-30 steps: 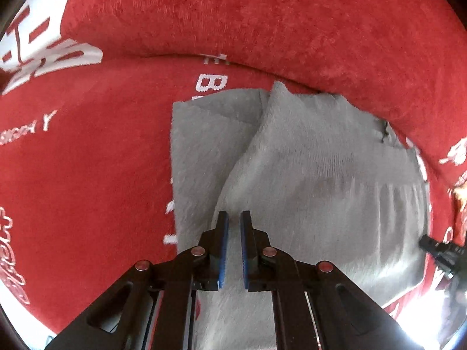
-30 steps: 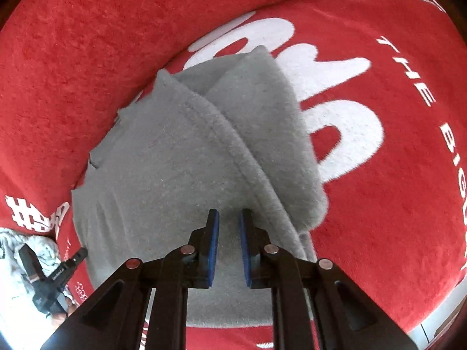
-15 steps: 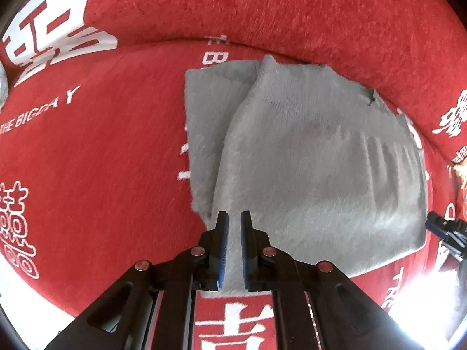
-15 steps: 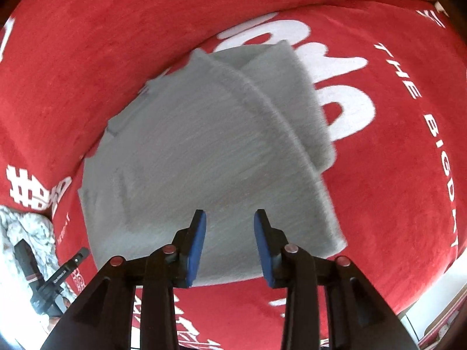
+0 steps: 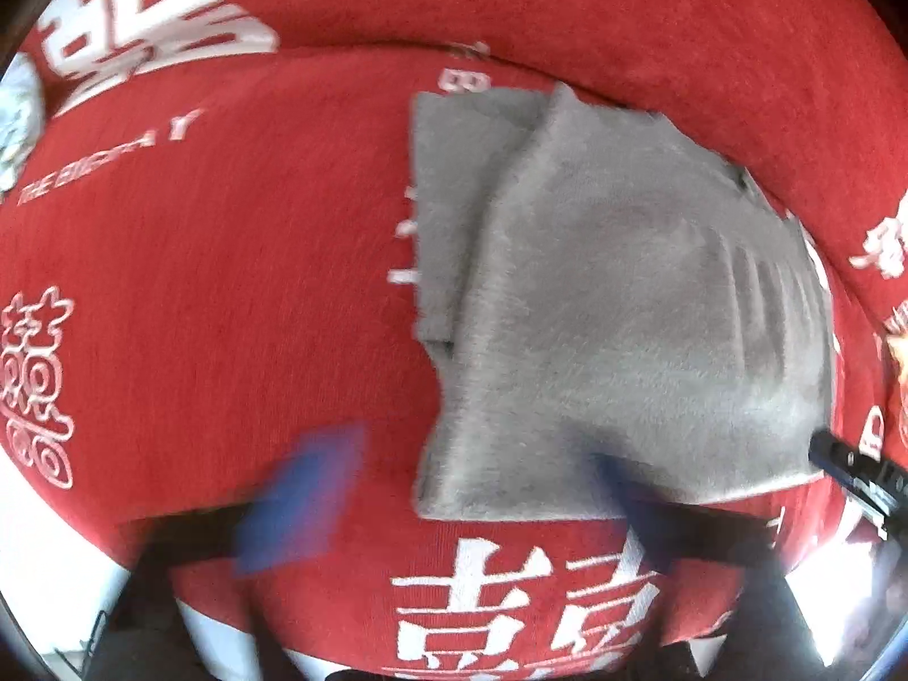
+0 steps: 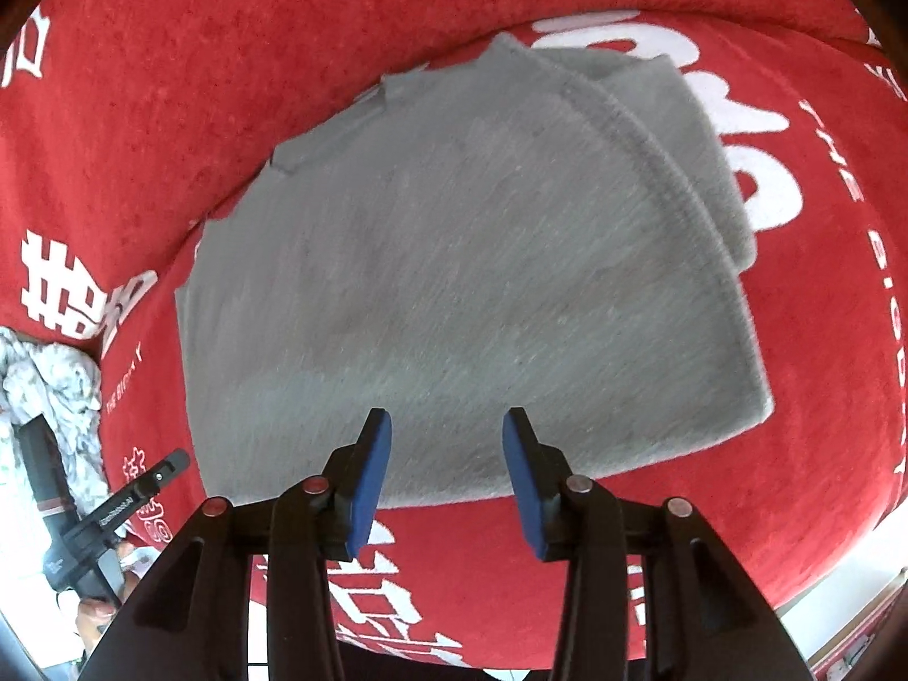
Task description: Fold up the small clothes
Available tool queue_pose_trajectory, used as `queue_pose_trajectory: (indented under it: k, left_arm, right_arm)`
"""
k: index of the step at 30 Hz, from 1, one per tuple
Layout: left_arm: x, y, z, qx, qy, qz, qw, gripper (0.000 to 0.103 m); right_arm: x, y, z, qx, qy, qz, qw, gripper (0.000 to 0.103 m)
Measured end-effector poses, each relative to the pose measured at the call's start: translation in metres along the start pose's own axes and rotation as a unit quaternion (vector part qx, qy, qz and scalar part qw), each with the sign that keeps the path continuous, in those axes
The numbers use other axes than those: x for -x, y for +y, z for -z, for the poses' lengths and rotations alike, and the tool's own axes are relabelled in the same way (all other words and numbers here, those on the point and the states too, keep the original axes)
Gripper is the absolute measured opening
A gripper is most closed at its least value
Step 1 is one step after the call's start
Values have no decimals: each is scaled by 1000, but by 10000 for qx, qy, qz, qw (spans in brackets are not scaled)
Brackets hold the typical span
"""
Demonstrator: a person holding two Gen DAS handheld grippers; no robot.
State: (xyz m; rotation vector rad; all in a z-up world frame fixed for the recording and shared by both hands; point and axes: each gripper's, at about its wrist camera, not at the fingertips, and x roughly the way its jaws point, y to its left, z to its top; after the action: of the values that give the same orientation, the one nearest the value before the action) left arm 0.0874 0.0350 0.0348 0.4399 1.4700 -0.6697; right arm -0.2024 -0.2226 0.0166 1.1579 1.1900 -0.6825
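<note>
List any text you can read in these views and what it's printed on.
"THE BIG DAY", partly blurred, white on the red blanket.
"THE BIG", running vertically, on the same blanket.
White Chinese double-happiness characters; others cut off.
Small print on a black device: too small to read.
Grey garment: no text.

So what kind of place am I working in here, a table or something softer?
Likely a home bed or sofa, not a table: the grey garment lies on a plush red cover printed with white wedding-style characters, which rises into a padded bolster behind. Crumpled pale fabric lies to one side.
</note>
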Motion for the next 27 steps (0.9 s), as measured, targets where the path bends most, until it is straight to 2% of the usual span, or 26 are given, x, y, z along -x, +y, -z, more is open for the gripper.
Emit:
queue_pose_trajectory:
  k: [5, 9, 15, 27]
  left_arm:
    - [6, 5, 5, -20, -35, 11, 10000, 102]
    - [10, 11, 7, -21, -113, -156, 9998, 102]
    - [7, 20, 3, 78, -22, -242, 9997, 102]
    - [-7, 32, -5, 103, 97, -328, 9994, 102]
  right_arm:
    - [-8, 10, 8, 47, 108, -56, 9999, 45]
    - [-12, 20, 13, 85, 153, -163, 9997, 61]
    - [-19, 40, 23, 288, 257, -375, 9986, 71]
    - [-35, 44, 37, -33, 401, -731, 9965, 72]
